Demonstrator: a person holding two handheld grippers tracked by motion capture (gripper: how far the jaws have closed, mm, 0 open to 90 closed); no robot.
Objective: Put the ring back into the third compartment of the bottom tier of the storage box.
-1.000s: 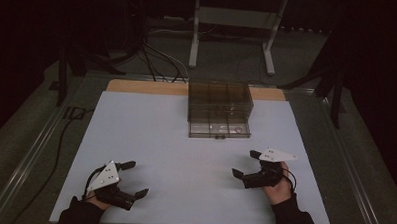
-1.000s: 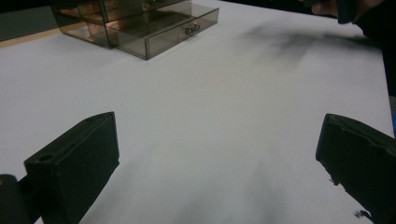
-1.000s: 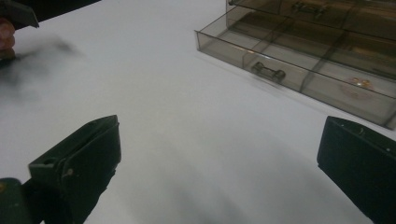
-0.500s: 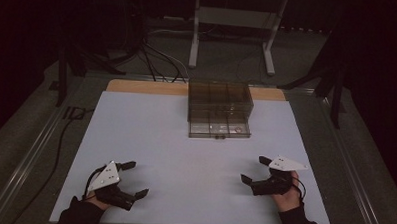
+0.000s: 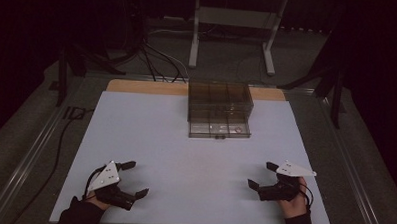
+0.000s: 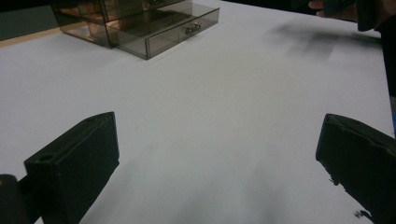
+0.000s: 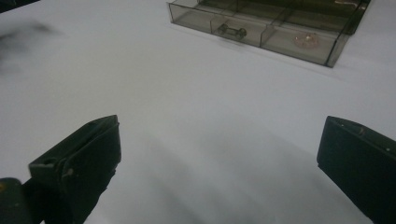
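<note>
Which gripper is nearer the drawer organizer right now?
Right. The right gripper sits near the table's front edge, just right of the drawer organizer; the left gripper sits farther off at front left.

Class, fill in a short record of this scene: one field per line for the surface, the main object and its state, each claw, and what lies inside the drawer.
Surface: white table top
Main object: smoky transparent drawer box at the far middle of the table
Drawer state: bottom drawer pulled out, small handle on its front
Drawer contents: a small pinkish item in one compartment; too blurred to identify
Left claw: open, holding nothing, near the table's front left
Right claw: open, holding nothing, near the front right
Contact: both claws apart from the box
</note>
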